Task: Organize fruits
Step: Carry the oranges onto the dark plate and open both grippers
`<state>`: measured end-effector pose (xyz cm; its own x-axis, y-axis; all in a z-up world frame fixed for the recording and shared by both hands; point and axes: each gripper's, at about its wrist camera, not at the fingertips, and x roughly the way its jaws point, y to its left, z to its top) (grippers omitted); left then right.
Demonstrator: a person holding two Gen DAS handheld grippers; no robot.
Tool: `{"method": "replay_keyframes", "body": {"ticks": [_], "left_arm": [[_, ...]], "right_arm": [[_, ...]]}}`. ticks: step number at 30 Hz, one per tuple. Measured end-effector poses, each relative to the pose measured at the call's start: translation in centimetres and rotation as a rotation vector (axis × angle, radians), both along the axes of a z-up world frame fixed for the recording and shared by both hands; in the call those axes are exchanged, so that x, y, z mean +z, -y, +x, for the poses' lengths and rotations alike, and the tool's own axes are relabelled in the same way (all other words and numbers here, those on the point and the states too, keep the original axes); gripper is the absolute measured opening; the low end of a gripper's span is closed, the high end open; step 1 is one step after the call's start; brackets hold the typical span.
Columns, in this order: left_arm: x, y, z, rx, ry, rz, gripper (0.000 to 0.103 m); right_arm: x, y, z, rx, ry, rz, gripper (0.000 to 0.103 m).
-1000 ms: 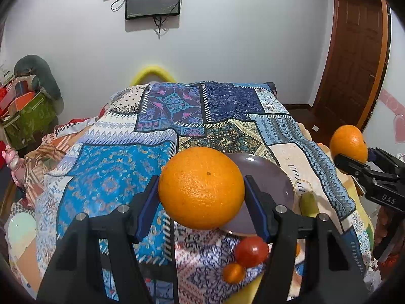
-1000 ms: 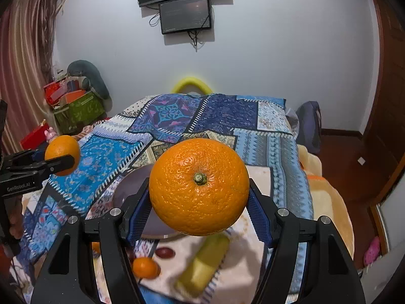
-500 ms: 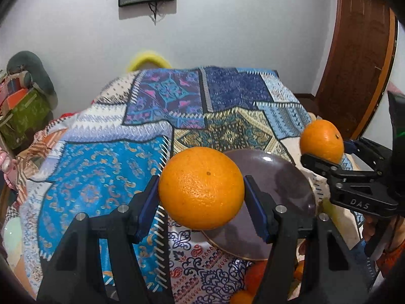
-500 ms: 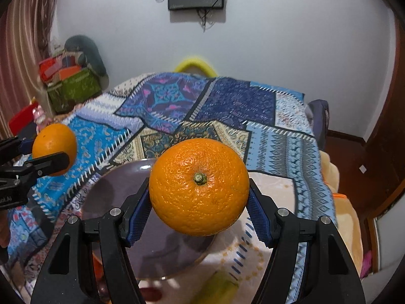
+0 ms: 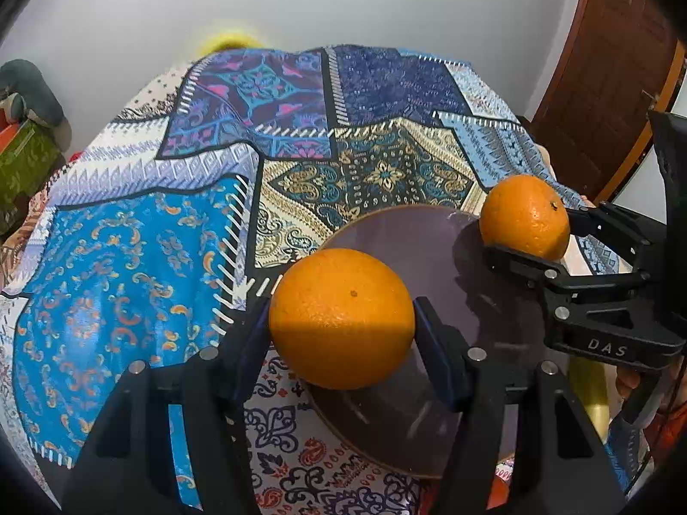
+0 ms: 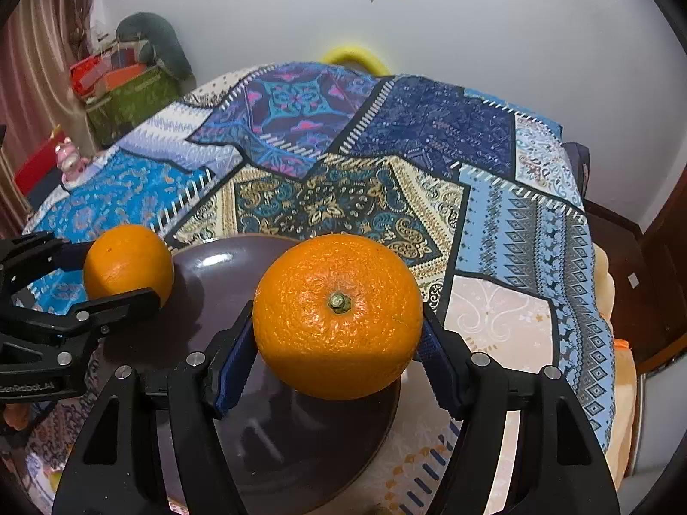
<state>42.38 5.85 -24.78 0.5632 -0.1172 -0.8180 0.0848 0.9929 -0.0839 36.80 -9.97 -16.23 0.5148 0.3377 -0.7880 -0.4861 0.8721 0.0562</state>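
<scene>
My left gripper [image 5: 341, 319] is shut on an orange [image 5: 341, 317] and holds it over the near left rim of a dark purple plate [image 5: 446, 257] on the patchwork bedspread. My right gripper [image 6: 337, 317] is shut on a second orange [image 6: 337, 315] over the same plate [image 6: 206, 296], on its right side. In the left wrist view the right gripper [image 5: 526, 231] and its orange [image 5: 524, 216] show at the plate's far right edge. In the right wrist view the left gripper [image 6: 124, 270] and its orange [image 6: 128, 264] show at the plate's left edge.
The plate lies on a bed with a patterned quilt [image 5: 129, 257]. A yellow-green fruit [image 5: 594, 395] lies by the plate's right side, partly hidden. A green box [image 6: 129, 103] with clutter stands left of the bed. A brown door [image 5: 609, 64] is at right.
Both grippers have moved down and forward with their oranges, closing in over the plate from either side. The small red and orange fruits near the plate have dropped out of view.
</scene>
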Motion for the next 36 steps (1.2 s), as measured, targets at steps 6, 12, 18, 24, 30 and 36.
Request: {"method": "replay_keyframes", "body": {"ticks": [6,12,18,24,30,36], "left_arm": [[-0.7,0.4,0.3,-0.006,-0.02,0.044,0.064],[-1.0,0.8,0.4,-0.002,-0.012,0.074,0.065],[-0.2,-0.1,0.3,0.009,-0.024,0.002,0.067],[1.7,-1.2,-1.3,0.035,0.006,0.012,0.068],[3.8,-1.4,-4.5,0.029,0.048,0.069,0.068],[5.6,-1.3,-8.5,0.021,0.073,0.084,0.069]], "right_arm": [[-0.9,0.0,0.6,0.028,-0.046,-0.001,0.067],[-1.9,-0.7,0.4,0.044,-0.066,-0.055,0.067],[-2.0,-1.0,-0.6,0.07,-0.053,-0.103,0.067],[-0.4,-0.2,-1.8,0.066,-0.03,-0.058,0.076],[2.0,1.0,-4.1,0.046,0.015,-0.048,0.076],[4.0,2.9,-7.6,0.018,0.047,-0.039,0.076]]}}
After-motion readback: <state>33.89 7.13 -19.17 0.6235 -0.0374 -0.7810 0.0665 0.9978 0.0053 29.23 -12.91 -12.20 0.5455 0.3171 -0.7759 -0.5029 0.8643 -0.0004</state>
